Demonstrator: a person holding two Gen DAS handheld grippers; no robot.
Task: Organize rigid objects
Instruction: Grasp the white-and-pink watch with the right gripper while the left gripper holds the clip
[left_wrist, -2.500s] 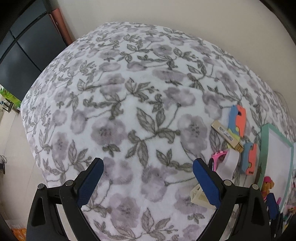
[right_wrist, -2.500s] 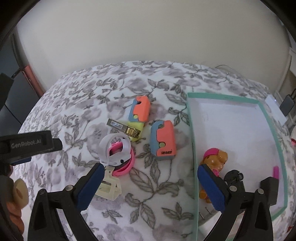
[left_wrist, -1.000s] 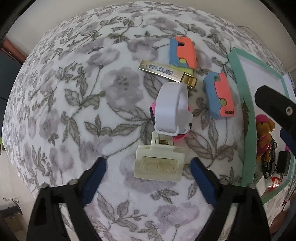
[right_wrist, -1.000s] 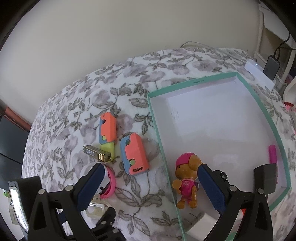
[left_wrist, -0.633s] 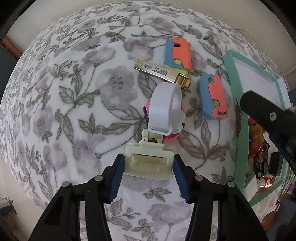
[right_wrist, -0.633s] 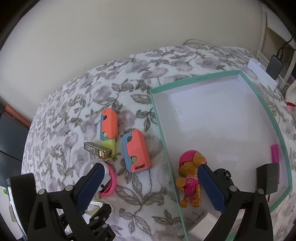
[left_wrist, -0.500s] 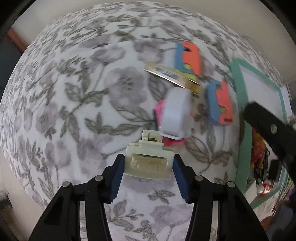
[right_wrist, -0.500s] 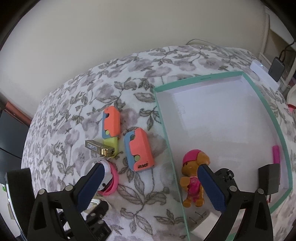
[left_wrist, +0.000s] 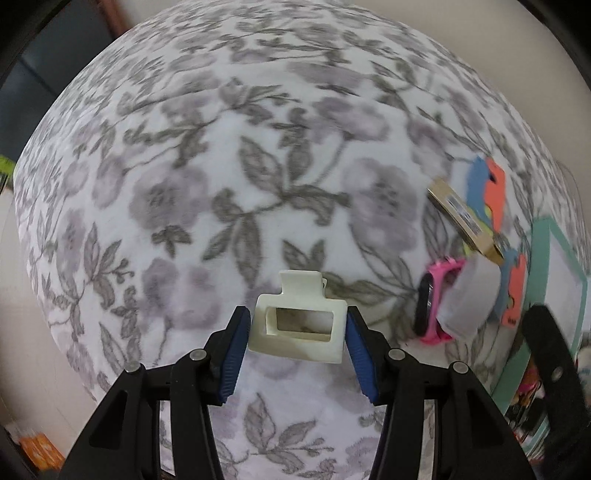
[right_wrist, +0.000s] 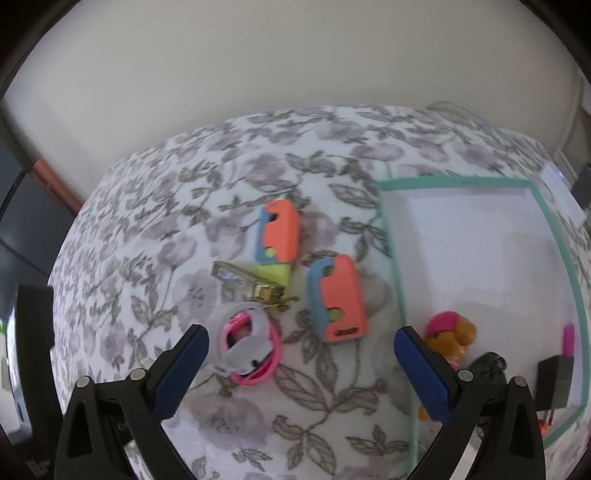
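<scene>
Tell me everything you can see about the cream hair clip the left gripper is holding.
The cream hair clip looks like glossy hard plastic: a boxy body with a rectangular window and a tabbed lever at its far end. The left gripper is shut on it, a blue pad pressing each short side. It sits level above the floral cloth; contact underneath can't be judged.

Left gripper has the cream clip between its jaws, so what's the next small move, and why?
Probably carry it right, toward the teal-rimmed box. The left gripper has its jaws shut on the cream hair clip, which looks lifted off the floral cloth. The box already holds a toy dog, so sorted items seem to go there.
</scene>
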